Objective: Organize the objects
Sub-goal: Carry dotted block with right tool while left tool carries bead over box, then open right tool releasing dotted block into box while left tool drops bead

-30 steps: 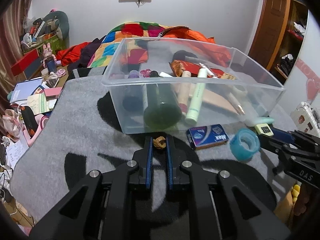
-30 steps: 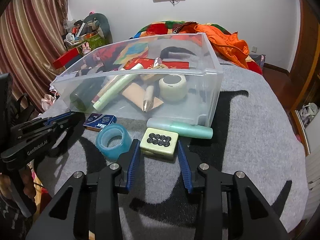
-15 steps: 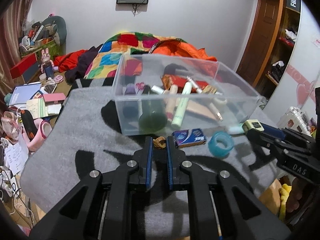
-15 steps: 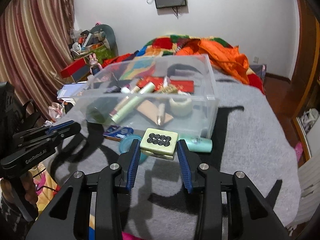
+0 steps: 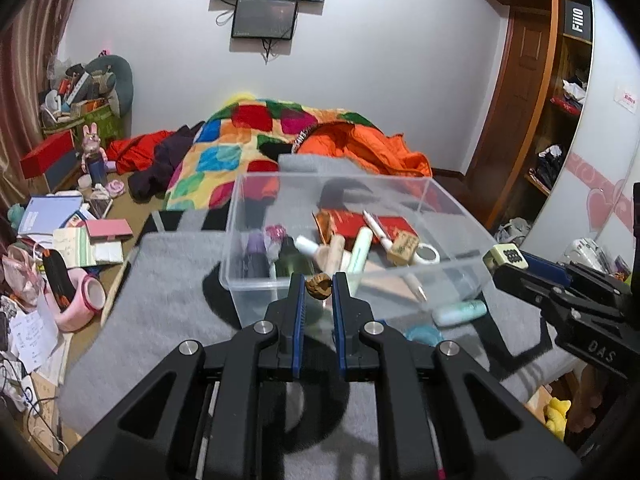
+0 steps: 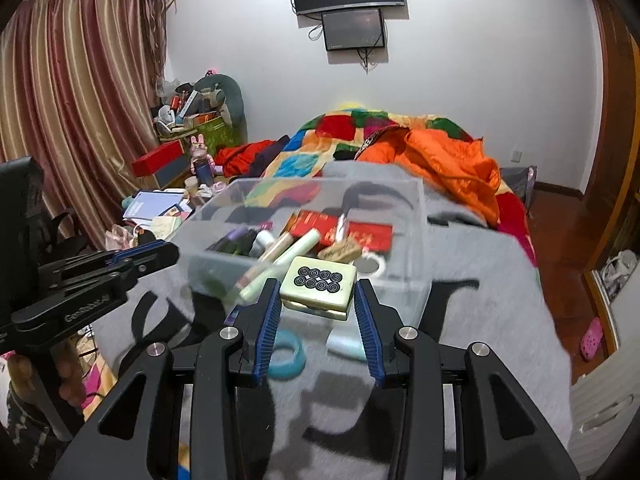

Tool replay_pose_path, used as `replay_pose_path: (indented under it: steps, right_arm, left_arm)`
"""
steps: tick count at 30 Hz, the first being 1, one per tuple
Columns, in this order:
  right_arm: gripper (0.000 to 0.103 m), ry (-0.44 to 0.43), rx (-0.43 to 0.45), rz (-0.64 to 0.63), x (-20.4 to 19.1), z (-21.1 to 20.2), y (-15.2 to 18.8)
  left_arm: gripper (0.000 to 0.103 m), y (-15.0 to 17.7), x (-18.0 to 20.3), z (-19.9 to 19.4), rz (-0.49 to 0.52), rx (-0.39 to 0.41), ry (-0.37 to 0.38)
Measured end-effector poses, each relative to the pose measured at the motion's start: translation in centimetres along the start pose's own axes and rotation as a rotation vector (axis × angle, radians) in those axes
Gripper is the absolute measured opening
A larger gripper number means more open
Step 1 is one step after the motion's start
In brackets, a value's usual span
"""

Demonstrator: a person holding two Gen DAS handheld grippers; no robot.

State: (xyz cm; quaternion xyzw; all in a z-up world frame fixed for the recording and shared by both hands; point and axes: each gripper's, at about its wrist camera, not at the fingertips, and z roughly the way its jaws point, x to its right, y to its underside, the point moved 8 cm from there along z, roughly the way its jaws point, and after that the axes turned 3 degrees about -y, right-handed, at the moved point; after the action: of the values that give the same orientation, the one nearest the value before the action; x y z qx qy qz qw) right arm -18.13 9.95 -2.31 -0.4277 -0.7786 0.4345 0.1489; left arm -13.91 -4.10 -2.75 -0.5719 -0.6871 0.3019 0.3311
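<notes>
Clear bin (image 5: 456,216) sits just ahead on grey blanket (image 5: 168,288), so left gripper (image 5: 319,280) pinches a walnut (image 5: 318,281) and right gripper (image 6: 316,292) clamps a mahjong tile (image 6: 318,286), both raised, likely for dropping in.

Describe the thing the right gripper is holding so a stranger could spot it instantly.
Find the clear plastic bin on the grey blanket. In front of it, the right gripper clamps a pale green block. Unlike the tubes nearby, its top carries eight black ringed circles.
</notes>
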Motion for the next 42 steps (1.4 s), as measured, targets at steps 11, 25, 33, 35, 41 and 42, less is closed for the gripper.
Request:
replay_pose_path:
  steps: [11, 25, 33, 35, 41, 42]
  right_arm:
    - [0.034, 0.011, -0.012, -0.009, 1.4, 2.4, -2.5]
    - [0.034, -0.023, -0.106, 0.002, 0.8, 7.3, -2.0]
    - [0.035, -0.034, -0.104, -0.005, 0.4, 8.2, -1.9]
    - [0.035, -0.03, -0.101, -0.016, 0.3, 8.1, -1.9]
    - [0.038, -0.039, -0.092, -0.019, 0.3, 7.3, -1.9]
    - [0.041, -0.038, -0.09, -0.02, 0.3, 7.1, -1.9]
  left_arm:
    - [0.012, -1.5, -1.8, 2.6, -0.028, -0.023, -0.035]
    - [0.012, -1.5, -1.2, 6.1, 0.018, -0.068, -0.028]
    - [0.012, -1.4, -0.9, 6.6, 0.02, -0.078, -0.019]
    - [0.012, -1.4, -0.7, 6.6, 0.019, -0.081, -0.015]
    - [0.025, -1.3, -0.4, 5.8, 0.028, -0.077, -0.026]
    - [0.026, -1.3, -0.3, 5.6, 0.03, -0.076, -0.03]
